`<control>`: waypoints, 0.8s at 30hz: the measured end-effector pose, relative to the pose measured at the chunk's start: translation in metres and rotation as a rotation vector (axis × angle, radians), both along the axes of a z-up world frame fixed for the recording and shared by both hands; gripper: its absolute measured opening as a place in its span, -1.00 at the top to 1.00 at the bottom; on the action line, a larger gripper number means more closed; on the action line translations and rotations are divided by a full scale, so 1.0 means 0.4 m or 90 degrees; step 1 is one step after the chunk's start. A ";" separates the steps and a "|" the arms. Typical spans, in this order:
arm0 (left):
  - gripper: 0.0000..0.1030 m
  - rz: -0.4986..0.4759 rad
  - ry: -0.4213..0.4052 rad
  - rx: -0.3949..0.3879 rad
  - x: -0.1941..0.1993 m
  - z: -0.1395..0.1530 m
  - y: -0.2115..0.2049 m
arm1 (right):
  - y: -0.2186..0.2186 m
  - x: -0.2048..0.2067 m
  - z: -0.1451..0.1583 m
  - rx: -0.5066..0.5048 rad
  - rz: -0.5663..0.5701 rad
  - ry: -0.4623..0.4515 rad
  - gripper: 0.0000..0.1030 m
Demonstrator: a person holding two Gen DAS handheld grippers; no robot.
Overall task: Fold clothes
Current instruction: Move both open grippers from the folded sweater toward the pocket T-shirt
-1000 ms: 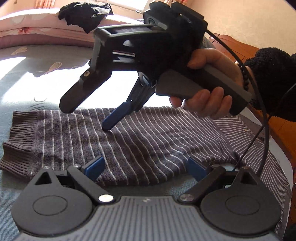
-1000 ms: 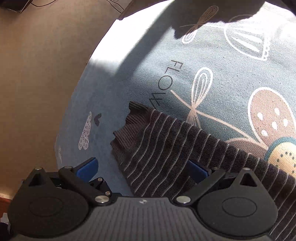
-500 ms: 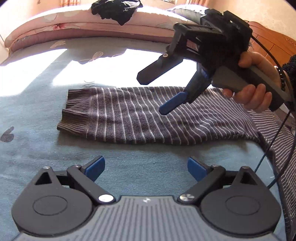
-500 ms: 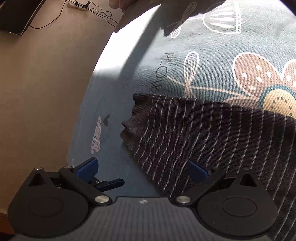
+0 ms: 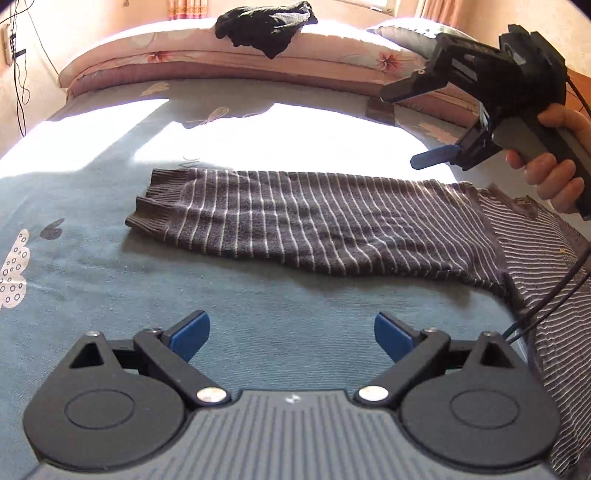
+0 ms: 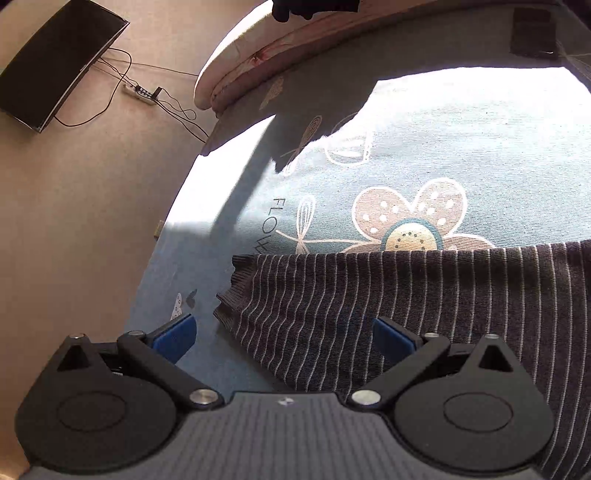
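Note:
A dark grey sweater with thin white stripes [image 5: 332, 225] lies on a blue printed bedspread [image 5: 110, 288], one sleeve stretched out to the left with its ribbed cuff [image 5: 159, 206] at the end. My left gripper [image 5: 291, 336] is open above bare bedspread, short of the sleeve. In the left wrist view my right gripper [image 5: 406, 125], held by a hand [image 5: 554, 173], hovers open above the sleeve's shoulder end. From the right wrist view, that gripper [image 6: 284, 336] stands open over the sleeve [image 6: 369, 295] near the cuff [image 6: 236, 295], touching nothing.
A pink floral quilt roll [image 5: 184, 48] runs along the far edge with a black garment [image 5: 266, 26] on it. A cable [image 5: 554, 291] crosses the sweater body at right. Beside the bed there is beige floor [image 6: 74, 221] with a dark screen [image 6: 59, 62] and a power strip [image 6: 140, 92].
Both grippers have lifted and drawn back from the sleeve. The right gripper moved up and to the right; the left one backed off, so the sleeve lies farther away.

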State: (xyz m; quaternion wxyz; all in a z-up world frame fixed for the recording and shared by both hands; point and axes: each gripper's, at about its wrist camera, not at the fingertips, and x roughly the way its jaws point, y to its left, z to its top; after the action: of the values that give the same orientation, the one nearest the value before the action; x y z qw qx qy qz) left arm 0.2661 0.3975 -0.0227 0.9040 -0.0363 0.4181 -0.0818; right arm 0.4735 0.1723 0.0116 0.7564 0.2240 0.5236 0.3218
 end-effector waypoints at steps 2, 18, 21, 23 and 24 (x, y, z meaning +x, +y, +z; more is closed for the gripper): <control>-0.86 -0.012 -0.016 -0.007 0.006 0.026 -0.077 | -0.119 -0.042 0.021 0.003 -0.020 0.004 -1.00; -0.86 -0.085 -0.033 0.002 0.163 -0.100 -0.608 | -0.834 -0.578 -0.070 0.020 -0.102 0.160 -1.00; -0.86 -0.085 0.024 0.023 0.162 -0.166 -0.591 | -0.851 -0.650 -0.105 0.007 -0.133 0.165 -1.00; -0.86 -0.071 0.030 0.047 0.132 -0.174 -0.563 | -0.851 -0.685 -0.131 0.019 -0.166 0.184 -1.00; -0.85 -0.051 0.046 0.050 0.119 -0.168 -0.543 | -0.849 -0.696 -0.142 0.034 -0.175 0.196 -1.00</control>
State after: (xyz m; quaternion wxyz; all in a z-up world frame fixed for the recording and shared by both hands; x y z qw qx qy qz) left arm 0.3135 0.1803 -0.0900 0.8851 0.0127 0.4543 -0.1003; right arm 0.1951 -0.1674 -0.0453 0.6982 0.3597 0.5886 0.1916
